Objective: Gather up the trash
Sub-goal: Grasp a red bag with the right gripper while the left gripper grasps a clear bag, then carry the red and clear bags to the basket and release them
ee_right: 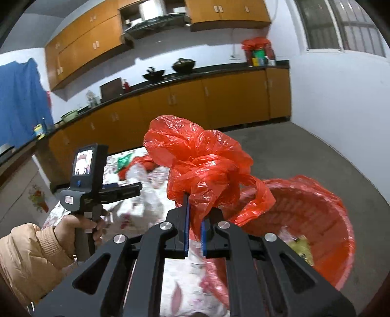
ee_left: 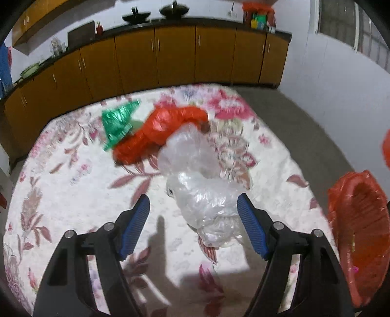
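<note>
The right gripper (ee_right: 195, 214) is pinching a crumpled red bag (ee_right: 195, 161) just left of the red-lined bin (ee_right: 324, 219), while the left gripper (ee_left: 193, 207) is hovering spread-jawed over a clear plastic bag (ee_left: 204, 192) lying between its fingers.

A table (ee_left: 61, 185) is standing before a run of cabinets (ee_left: 175, 56), with a countertop (ee_left: 195, 22) above them carrying two woks (ee_left: 174, 9). On the table, a crumpled wrapper (ee_left: 119, 119) is lying leftmost, a bunched bag (ee_left: 158, 131) just right of it, and clear plastic bags (ee_left: 195, 170) nearer, touching that bag. A lined bin (ee_right: 316, 219) is sitting off the table's right edge. Another bag (ee_right: 197, 165) is hanging above the table's edge, left of the bin
</note>
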`<state>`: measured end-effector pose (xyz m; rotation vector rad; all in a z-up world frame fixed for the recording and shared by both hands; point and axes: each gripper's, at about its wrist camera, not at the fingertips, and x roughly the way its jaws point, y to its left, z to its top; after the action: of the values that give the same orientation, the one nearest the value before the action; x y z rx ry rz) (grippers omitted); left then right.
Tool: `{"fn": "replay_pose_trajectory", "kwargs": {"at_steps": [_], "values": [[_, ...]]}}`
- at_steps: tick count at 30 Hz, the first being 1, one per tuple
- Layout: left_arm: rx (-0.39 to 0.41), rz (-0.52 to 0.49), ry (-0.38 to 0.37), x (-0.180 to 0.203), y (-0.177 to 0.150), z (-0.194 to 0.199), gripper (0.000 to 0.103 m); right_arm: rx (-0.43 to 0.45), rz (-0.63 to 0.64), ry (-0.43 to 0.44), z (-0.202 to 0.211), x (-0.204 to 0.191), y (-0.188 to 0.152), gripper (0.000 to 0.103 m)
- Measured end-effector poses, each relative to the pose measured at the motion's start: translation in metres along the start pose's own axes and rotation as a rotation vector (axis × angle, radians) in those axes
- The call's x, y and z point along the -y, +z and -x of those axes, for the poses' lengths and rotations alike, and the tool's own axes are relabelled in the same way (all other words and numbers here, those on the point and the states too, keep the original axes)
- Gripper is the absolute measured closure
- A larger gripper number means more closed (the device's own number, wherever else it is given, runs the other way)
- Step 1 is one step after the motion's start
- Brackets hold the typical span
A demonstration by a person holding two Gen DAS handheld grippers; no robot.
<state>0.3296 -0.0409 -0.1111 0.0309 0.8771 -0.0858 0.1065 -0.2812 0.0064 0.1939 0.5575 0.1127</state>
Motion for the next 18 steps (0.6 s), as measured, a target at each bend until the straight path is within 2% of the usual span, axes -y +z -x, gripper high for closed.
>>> {"fn": "replay_pose_trajectory", "kwargs": {"at_steps": [2,3,5,6,7,10,18], "values": [[-0.023,0.007,-0.012,0.003,-0.002,-0.009,0.031,-0.005,-0.019,-0.014,0.0,0.008,-0.002,0.095],[-0.028,0.007,-0.014,0.005,-0.002,-0.012,0.035,-0.011,-0.026,-0.021,0.0,0.012,-0.003,0.095],[-0.028,0.008,-0.035,0.008,-0.003,-0.016,0.051,-0.014,-0.039,-0.029,0.001,0.017,-0.006,0.095],[-0.026,0.007,-0.048,0.01,-0.002,-0.016,0.064,-0.016,-0.046,-0.034,0.001,0.019,-0.008,0.095],[-0.021,-0.002,-0.055,0.014,-0.002,-0.016,0.072,-0.018,-0.051,-0.039,0.002,0.022,-0.009,0.095],[-0.002,-0.032,-0.049,0.021,-0.003,-0.013,0.079,-0.022,-0.061,-0.047,0.005,0.025,-0.012,0.095],[0.058,-0.058,-0.076,0.023,-0.011,0.024,0.082,0.013,-0.1,-0.103,0.024,0.041,-0.012,0.095]]}}
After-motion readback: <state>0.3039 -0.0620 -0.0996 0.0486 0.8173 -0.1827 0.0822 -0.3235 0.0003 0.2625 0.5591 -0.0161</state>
